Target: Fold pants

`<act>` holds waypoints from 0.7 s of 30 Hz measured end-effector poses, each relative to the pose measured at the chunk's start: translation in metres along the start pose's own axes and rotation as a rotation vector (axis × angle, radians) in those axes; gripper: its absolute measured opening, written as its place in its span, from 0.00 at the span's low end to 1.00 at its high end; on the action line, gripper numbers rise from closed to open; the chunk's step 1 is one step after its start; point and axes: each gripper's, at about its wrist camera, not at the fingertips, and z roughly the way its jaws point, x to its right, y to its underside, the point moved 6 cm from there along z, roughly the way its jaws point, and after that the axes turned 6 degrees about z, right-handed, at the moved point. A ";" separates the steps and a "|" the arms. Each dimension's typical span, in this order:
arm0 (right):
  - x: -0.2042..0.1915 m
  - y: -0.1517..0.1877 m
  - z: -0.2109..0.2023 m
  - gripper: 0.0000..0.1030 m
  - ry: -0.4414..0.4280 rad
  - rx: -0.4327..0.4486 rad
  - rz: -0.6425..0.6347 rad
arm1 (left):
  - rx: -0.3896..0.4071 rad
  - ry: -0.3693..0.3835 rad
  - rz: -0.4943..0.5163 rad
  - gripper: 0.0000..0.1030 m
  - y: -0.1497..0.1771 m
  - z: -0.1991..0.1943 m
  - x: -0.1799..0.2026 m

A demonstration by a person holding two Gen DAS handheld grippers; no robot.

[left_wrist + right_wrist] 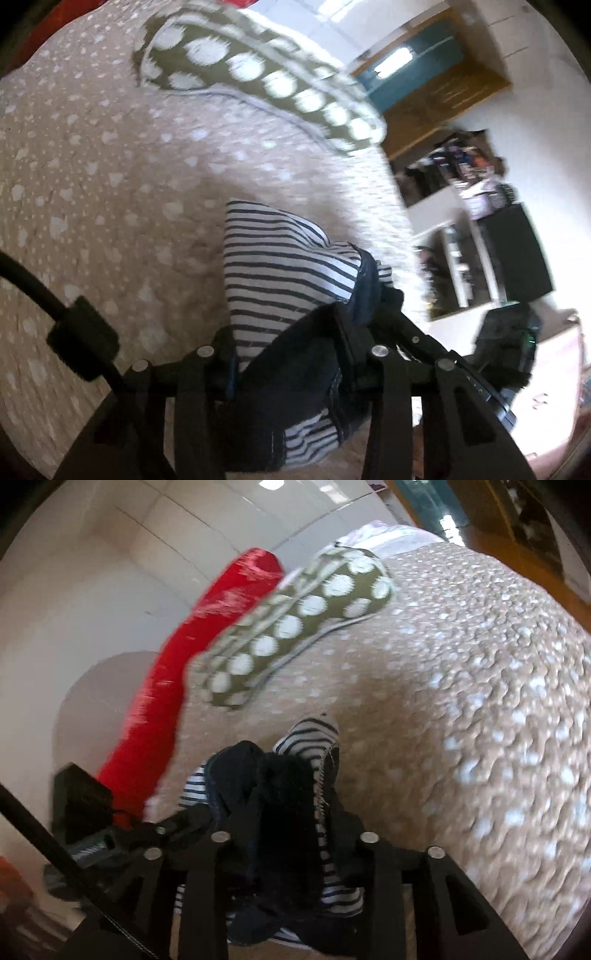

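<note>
Pants: we find the striped pants [280, 258] with a dark waistband bunched up over the bed [110, 184], held off the cover at two places.
Left gripper: we see the left gripper [295, 332] with its jaws closed on a fold of the pants; striped cloth and dark trim fill the gap between them.
Right gripper: we see the right gripper [291, 794] with its jaws closed on another bunch of the pants [314, 738]; dark fabric and a striped edge sit between them.
Bed: we note a beige cover with pale spots, lying under the pants in both views.
Pillow: we record an olive pillow [295, 627] with white dots at the far end of the bed, well apart from the pants.
Red item: we see a long red thing [177, 672] beside the pillow, at the bed's edge; the blur prevents us from telling what it is.
Picture quality: we note blur in both views.
</note>
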 end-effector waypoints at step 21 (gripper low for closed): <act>0.002 0.042 -0.001 0.28 0.116 -0.029 -0.086 | 0.000 -0.079 0.043 0.38 0.074 -0.015 -0.002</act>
